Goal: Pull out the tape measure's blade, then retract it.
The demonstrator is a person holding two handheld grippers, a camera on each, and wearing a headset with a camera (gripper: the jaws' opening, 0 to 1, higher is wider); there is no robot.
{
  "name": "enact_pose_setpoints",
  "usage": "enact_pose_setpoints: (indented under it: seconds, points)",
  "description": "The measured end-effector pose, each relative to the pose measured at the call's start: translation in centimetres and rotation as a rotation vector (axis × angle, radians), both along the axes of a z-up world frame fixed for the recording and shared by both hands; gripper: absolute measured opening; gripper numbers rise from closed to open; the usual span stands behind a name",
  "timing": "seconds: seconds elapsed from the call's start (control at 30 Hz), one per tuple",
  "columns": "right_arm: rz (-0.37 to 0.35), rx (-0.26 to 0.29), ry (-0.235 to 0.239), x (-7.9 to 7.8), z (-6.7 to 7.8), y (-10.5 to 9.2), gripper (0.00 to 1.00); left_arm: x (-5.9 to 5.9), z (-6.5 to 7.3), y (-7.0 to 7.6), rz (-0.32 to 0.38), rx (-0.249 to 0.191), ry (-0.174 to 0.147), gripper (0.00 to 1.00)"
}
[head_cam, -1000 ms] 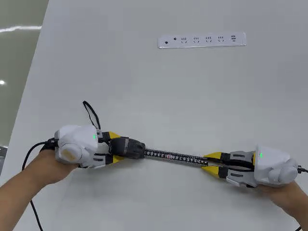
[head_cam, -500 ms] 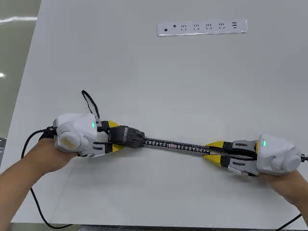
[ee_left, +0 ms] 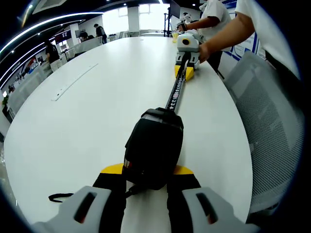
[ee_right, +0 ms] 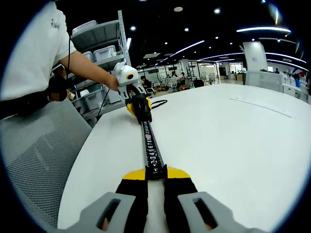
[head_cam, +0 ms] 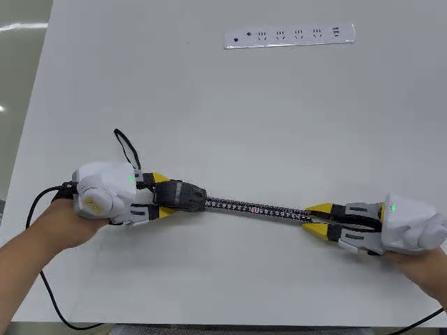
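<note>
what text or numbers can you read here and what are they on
"3 4 5", roughly: white digits on the tape measure's blade; other digits too small.
Marks on the power strip: too small to read.
Print on the person's shirt: blurred.

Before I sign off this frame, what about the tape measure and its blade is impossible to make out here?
- End hook of the blade: right gripper view, covered by the right gripper clamped on it.
- Numbers on the blade: head view, too small to read.
- Sides of the tape measure: left gripper view, covered by the left gripper clamped around them.
</note>
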State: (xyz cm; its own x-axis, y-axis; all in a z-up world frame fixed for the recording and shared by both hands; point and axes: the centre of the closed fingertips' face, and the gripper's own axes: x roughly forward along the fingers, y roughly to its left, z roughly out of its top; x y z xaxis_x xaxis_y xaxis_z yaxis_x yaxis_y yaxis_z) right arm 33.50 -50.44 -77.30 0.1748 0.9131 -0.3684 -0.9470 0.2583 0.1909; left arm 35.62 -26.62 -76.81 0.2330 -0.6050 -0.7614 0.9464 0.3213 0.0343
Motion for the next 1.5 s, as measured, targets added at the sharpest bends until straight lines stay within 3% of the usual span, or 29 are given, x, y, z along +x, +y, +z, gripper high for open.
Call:
enact_pose_setpoints:
  seconds: [1.5]
  points:
    - [-0.045, -0.040, 0.004, -0.5, 0.5, -5.0, 0.08, -0.1, 0.3, -0.3, 0.004, 0.010, 0.004, 0.28]
